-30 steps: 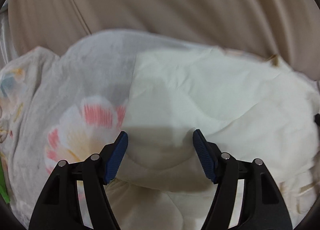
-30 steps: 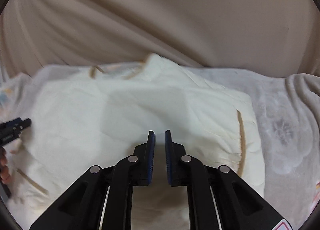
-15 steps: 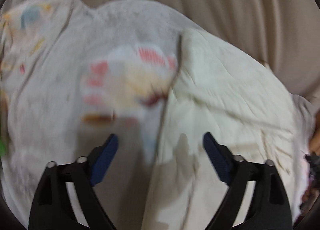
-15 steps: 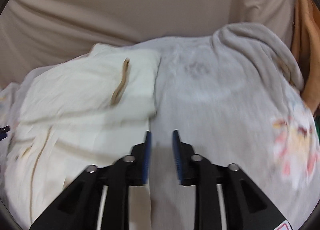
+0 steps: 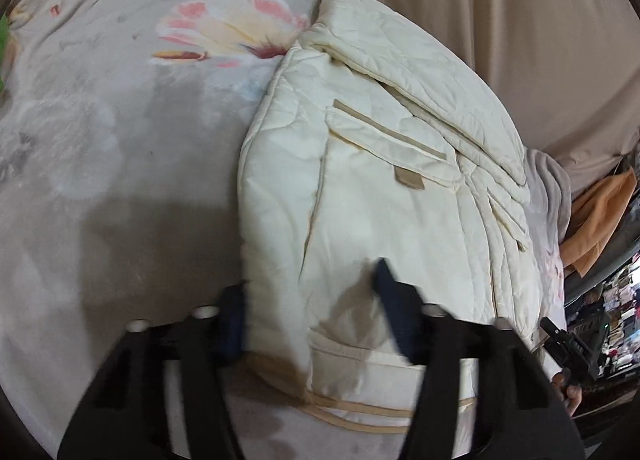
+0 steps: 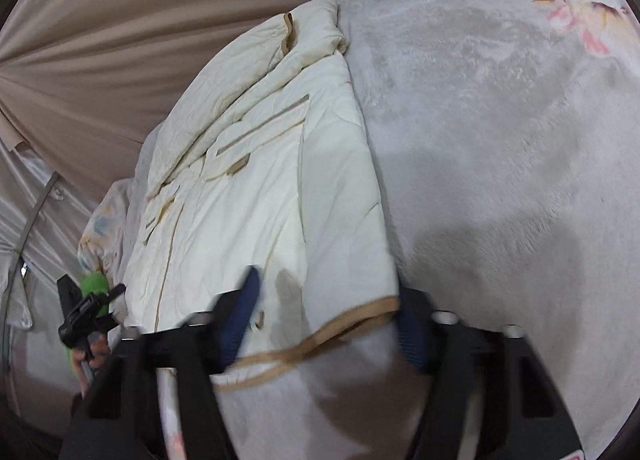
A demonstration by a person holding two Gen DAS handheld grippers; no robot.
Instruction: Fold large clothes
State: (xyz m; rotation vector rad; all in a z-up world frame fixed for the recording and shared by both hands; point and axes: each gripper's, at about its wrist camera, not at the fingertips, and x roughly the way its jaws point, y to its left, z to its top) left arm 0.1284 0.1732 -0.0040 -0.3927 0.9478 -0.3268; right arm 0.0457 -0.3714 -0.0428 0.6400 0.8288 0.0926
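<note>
While we are holding both tools low over the bed, the cream quilted jacket [image 5: 384, 187] is lying folded into a long puffy block on the grey plush blanket [image 5: 120, 163], whose nap is carrying a pink and yellow flower print [image 5: 236, 31]. Our left gripper [image 5: 312, 316] is standing with its blue ribbed pads wide apart, straddling the jacket's near left corner, one pad just outside the edge and the other over the fabric. Our right gripper [image 6: 328, 320] is likewise spread wide around the near right corner, where the tan-trimmed hem [image 6: 352, 312] is curling between the fingers. Tan piping is outlining a flap pocket [image 5: 384, 143] with a small tan tab. Beige pleated curtain fabric [image 5: 520, 11] is hanging behind the bed, and an orange cloth [image 5: 600, 215] is showing at the right.
</note>
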